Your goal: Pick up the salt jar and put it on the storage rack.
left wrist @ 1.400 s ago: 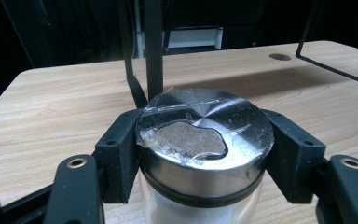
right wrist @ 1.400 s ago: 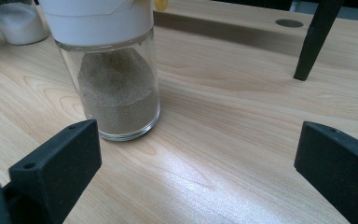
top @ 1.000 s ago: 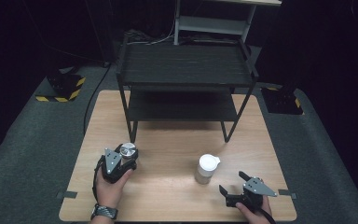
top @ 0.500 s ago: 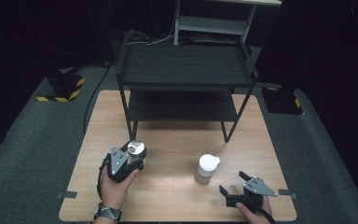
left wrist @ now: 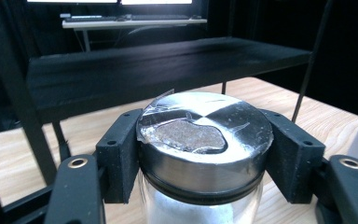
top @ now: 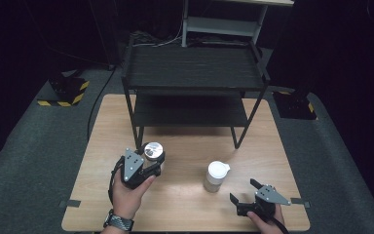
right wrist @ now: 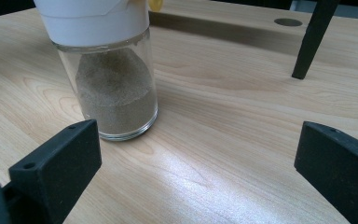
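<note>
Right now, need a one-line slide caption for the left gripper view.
Left gripper clamps a metal-lidded glass jar just below its lid, facing the black shelf rack.

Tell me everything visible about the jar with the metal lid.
The jar with the metal lid is a small clear glass jar holding something white. Its round silver lid is shiny, with a torn foil or film patch on top and a dark ring beneath its edge. It stands upright, clamped at lid height between the two black pads of the left tongs, in front of the black shelf, above the wooden table.
</note>
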### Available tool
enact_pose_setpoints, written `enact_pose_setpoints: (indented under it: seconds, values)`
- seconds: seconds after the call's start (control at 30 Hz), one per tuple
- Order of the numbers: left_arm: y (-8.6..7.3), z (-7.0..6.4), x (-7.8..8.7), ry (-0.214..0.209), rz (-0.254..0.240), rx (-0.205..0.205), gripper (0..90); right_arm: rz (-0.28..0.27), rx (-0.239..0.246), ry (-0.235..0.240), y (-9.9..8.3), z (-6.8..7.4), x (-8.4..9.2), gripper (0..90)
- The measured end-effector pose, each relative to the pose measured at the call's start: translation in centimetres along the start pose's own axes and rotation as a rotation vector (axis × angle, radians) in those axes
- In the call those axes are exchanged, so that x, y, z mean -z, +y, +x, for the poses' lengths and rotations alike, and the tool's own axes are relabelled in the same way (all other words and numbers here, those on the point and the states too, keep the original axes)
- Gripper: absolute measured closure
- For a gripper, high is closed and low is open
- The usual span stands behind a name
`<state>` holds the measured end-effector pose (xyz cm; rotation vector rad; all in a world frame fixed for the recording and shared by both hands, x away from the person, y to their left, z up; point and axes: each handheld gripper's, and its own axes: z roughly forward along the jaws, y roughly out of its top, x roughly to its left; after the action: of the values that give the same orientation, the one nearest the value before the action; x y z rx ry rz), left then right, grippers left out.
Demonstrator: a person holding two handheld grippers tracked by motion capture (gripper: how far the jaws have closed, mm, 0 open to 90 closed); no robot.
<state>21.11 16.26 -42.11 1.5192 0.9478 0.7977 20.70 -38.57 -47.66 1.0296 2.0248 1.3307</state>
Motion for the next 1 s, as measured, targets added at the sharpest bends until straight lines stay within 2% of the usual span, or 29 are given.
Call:
enact_pose_setpoints:
  seconds: [0.37, 0.83, 1.0]
  values:
    - [2.3, -0.9, -0.2, -0.028, -0.022, -0.005, 35.0, -0.003, -0.005, -0.001, -0.1, -0.1, 0.1, 0.2]
    - [5.1, -1.7, -0.7, -0.037, -0.044, -0.027, 35.0, -0.004, -0.007, 0.002, -0.1, -0.2, 0.1, 0.2]
    - [5.8, -1.8, -0.8, -0.035, -0.052, -0.021, 35.0, -0.004, -0.008, 0.004, -0.1, -0.2, 0.1, 0.2]
